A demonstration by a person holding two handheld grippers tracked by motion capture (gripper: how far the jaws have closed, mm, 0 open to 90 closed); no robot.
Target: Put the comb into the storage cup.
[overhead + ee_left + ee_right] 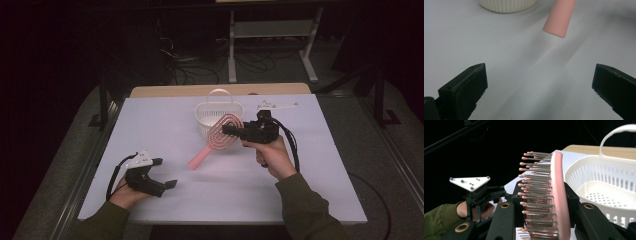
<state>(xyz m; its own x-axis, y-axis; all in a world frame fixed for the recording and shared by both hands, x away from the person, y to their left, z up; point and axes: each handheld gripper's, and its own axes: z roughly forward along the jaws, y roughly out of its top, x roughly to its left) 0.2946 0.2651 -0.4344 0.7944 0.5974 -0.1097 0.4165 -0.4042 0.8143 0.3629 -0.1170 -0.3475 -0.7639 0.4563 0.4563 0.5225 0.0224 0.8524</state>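
Observation:
A pink hairbrush [205,152] hangs tilted above the table, its handle pointing down toward the table's near left. My right gripper [227,131] is shut on the brush's oval head, right in front of a white handled basket [205,111]. In the right gripper view the jaws clamp the brush head [560,195] on both sides, bristles facing left, and the empty basket [609,182] stands just behind. My left gripper [166,173] rests low at the near left, open and empty. Between its wide jaws [540,82] lies bare table, with the handle tip [560,17] and basket base [506,5] ahead.
A light cloth covers the table [165,125], with a wooden strip [165,91] at the back edge. A small white flat piece [277,106] lies at the back right. Beyond the table are dark floor, cables and white frame legs [232,55].

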